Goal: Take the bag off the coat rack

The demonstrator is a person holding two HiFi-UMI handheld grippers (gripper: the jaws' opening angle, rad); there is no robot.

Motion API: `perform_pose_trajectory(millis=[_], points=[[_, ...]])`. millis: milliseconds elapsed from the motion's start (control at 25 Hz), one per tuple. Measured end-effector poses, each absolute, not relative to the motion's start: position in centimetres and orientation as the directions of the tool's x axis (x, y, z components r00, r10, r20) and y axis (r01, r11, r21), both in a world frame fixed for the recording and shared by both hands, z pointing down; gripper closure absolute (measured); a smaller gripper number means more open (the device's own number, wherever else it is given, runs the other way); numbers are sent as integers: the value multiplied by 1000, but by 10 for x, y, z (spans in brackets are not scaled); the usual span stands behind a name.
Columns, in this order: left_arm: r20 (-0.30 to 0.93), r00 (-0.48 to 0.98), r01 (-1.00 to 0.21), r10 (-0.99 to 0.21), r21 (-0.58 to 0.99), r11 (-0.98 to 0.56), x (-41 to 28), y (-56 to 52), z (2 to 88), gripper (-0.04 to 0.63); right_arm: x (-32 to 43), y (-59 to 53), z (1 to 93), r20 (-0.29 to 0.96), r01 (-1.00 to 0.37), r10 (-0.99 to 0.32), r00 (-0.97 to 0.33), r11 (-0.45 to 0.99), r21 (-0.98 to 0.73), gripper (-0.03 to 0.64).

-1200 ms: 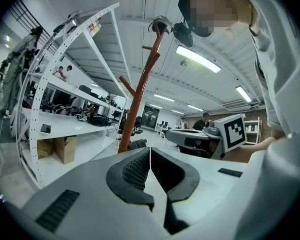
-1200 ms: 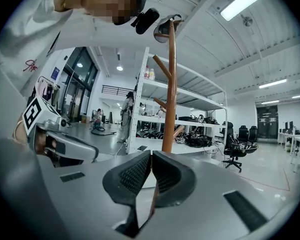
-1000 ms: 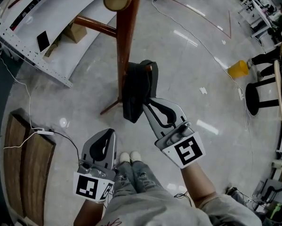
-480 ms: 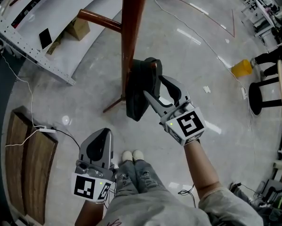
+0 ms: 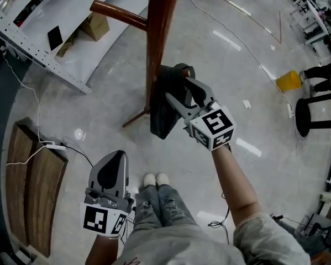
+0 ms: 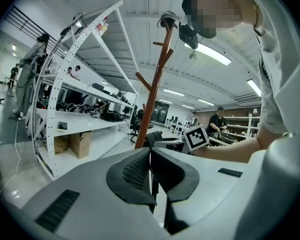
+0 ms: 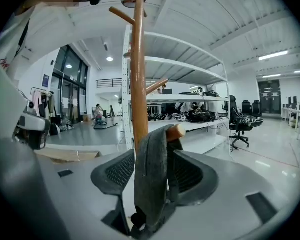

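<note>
Right gripper [image 5: 177, 89]: jaws just been opening, now wide apart, bag strap [image 7: 151, 174] between them, unclamped. Bag [image 5: 162, 108] hangs off peg [image 7: 176, 131] on coat rack [image 5: 159, 32] pole. Left gripper [image 5: 117, 154]: jaws together, empty.

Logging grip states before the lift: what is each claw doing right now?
Left claw: closed, empty.
Right claw: open, just opened, dark grey fabric bag strap between its jaws, not pinched.

Dark bag [image 5: 163, 110] on wooden coat rack [image 5: 161, 29]
</note>
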State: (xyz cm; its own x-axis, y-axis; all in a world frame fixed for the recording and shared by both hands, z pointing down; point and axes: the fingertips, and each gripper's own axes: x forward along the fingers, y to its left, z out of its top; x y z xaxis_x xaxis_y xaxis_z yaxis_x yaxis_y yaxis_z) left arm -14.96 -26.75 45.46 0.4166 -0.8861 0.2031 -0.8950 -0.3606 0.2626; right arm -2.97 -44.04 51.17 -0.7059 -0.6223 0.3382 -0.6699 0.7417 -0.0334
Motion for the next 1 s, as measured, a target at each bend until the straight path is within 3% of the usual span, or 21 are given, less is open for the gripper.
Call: perform_pose_trajectory(millis=[400, 520, 1000], points=[[237, 405, -902, -883, 263, -343, -149, -264, 464, 577, -45, -452, 542, 351, -624, -549, -759, 766, -152, 402], [248, 396, -907, -884, 259, -333, -154, -263, 466, 577, -56, -445, 541, 352, -566, -499, -792, 817, -114, 571], [236, 385, -913, -892, 239, -331, -150, -255, 457, 577, -61, -431, 520, 347, -542, -493, -798, 838, -57, 581]])
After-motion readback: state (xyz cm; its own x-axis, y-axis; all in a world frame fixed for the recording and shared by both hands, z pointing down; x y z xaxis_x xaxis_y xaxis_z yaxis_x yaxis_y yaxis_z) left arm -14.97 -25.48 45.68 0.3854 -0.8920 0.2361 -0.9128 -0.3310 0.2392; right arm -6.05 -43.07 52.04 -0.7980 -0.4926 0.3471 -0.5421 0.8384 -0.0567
